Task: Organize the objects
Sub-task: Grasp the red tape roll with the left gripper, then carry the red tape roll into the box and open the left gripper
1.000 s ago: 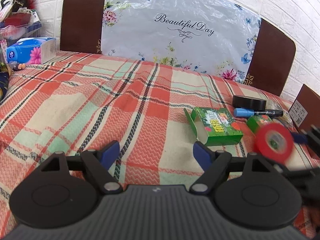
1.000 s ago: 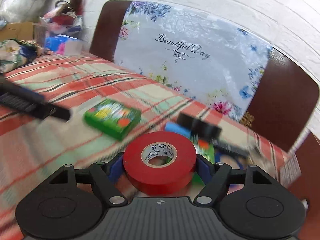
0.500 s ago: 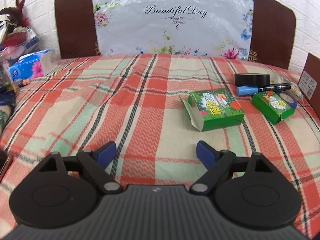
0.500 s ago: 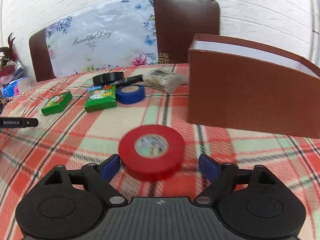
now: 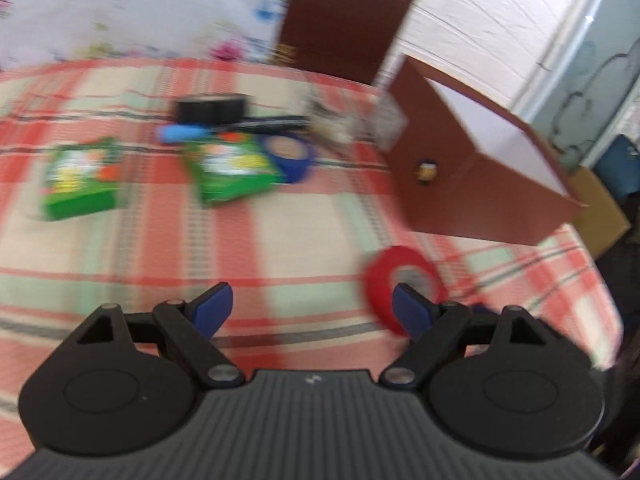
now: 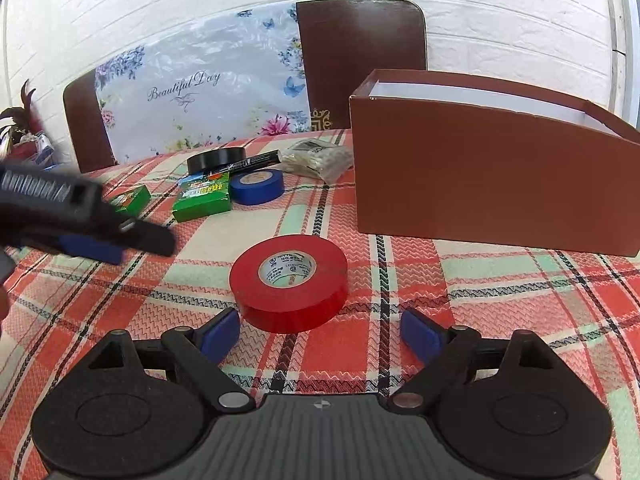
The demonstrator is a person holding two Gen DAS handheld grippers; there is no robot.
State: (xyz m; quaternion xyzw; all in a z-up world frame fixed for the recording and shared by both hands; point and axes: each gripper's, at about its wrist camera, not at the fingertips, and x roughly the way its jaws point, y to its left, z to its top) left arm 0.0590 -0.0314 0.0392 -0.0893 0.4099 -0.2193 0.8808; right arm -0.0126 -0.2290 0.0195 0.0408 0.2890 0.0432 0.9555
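Observation:
A red tape roll (image 6: 289, 288) lies flat on the plaid cloth just ahead of my open, empty right gripper (image 6: 320, 334). It also shows blurred in the left wrist view (image 5: 384, 280), partly behind the right finger of my open left gripper (image 5: 312, 310). The left gripper shows in the right wrist view (image 6: 88, 236) at the left, above the cloth. A brown open box (image 6: 480, 184) stands at the right, also in the left wrist view (image 5: 472, 168).
Further back lie two green boxes (image 6: 204, 196) (image 6: 130, 200), a blue tape roll (image 6: 258, 186), a black tape roll (image 6: 216, 160), a marker (image 6: 250, 162) and a clear bag (image 6: 320, 158). Chair backs (image 6: 360, 60) stand behind the table.
The right gripper let go of the red tape, which now lies on the cloth, and drew back a little. The left gripper swung right toward the brown box and the red tape.

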